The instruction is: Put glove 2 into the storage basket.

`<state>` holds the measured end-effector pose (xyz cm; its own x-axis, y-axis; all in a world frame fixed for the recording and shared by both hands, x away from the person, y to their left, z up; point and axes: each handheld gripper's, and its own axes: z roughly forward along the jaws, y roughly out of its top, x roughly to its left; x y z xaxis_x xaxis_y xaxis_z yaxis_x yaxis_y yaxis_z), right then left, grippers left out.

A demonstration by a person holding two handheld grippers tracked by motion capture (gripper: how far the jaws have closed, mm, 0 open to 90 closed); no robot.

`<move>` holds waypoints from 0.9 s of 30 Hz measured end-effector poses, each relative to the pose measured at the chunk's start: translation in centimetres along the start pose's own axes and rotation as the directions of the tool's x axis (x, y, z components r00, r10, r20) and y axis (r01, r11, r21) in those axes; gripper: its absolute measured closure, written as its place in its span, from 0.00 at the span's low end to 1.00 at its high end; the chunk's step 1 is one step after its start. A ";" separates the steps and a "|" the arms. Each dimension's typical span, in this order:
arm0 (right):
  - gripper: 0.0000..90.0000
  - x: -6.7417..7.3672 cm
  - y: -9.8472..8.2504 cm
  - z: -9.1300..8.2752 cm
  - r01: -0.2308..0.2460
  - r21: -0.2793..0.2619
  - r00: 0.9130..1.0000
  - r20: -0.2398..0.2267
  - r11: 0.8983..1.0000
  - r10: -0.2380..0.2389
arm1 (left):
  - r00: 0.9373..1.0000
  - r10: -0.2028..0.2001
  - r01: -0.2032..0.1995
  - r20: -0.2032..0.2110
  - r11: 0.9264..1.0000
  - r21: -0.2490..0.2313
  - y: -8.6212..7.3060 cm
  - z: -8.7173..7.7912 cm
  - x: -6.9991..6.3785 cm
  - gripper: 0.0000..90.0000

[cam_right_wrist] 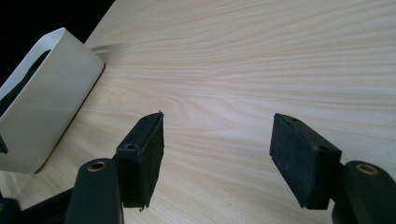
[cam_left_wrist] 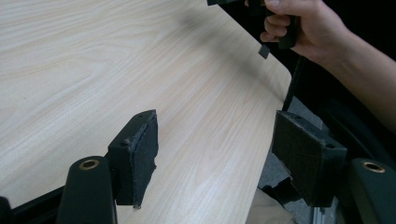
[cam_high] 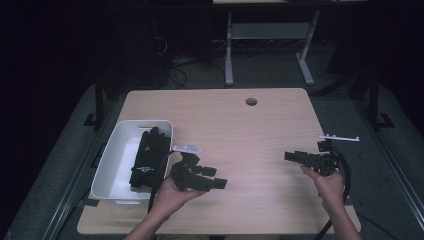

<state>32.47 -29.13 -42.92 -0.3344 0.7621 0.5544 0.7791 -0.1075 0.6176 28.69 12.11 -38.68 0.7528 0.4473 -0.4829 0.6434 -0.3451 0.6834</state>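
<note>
Black fabric items, gloves or something like them by their look, lay piled inside the white bin at the left edge of the worktop, filling its right half and reaching up over the far rim. Nothing else lay loose on the wood, so by my judgement the putting-away was done or close to it, and little seemed left beyond drawing back or fetching another piece from off the worktop.

Just beside the bin, near the front edge, the left tool hovered with its jaws apart and nothing between them; its own view showed only bare wood grain between the pads. The right tool was well apart from the bin, near the right edge, pointing toward the middle of the worktop. Its jaws also stood apart and empty, and the bin's white wall showed off to one side of them.
</note>
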 end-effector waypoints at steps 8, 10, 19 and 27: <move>0.38 -0.4 -0.5 -0.2 -0.004 -0.002 1.000 0.002 1.000 0.004 | 1.000 -0.002 0.002 0.005 1.000 0.007 -0.7 0.9 0.1 0.34; 0.37 -0.5 -0.6 -0.2 -0.009 -0.001 1.000 0.001 1.000 0.009 | 1.000 -0.001 0.001 0.013 1.000 0.004 -0.9 1.2 0.1 0.33; 0.37 -0.6 -0.9 -0.4 -0.008 0.002 1.000 0.004 1.000 0.008 | 1.000 0.007 -0.008 0.015 1.000 0.008 -1.4 1.9 -0.1 0.33; 0.36 -1.0 -1.6 -0.4 -0.004 0.009 1.000 0.002 1.000 0.004 | 1.000 0.015 -0.015 0.012 1.000 0.011 -1.8 2.5 -0.1 0.33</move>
<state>31.35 -29.94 -44.27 -0.3302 0.7626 0.5563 0.7850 -0.1053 0.6104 27.81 10.64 -41.22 0.7642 0.4319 -0.4791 0.6332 -0.3613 0.6845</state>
